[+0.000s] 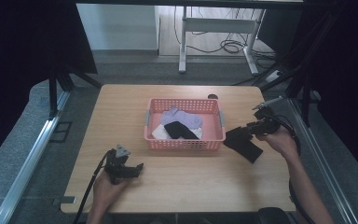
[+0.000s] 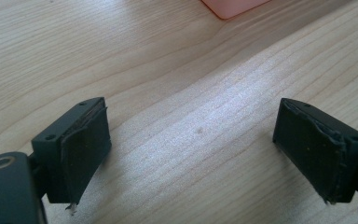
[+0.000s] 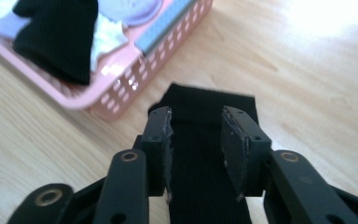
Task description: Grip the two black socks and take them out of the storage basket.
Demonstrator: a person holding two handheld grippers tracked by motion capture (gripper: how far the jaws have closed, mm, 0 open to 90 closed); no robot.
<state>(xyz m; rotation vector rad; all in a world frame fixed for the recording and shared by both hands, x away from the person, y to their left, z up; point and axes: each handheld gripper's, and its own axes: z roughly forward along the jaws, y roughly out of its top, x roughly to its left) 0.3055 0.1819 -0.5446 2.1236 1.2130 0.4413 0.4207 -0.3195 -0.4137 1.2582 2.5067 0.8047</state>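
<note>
Your right gripper (image 3: 196, 154) is standing over the black sock (image 3: 209, 186), jaws part-spread with the sock between them, pads not pressing it. The sock is lying flat on the table (image 1: 191, 172), just beside the pink basket (image 1: 184, 143). Your left gripper (image 2: 193, 154) is resting wide apart, pinching nothing, over bare wood.

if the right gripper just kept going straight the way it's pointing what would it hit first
Probably the black sock that already lies between its parted pads. Past the sock's far edge comes bare table; the pink basket sits off to one side of that line, though depth is hard to judge here.
</note>
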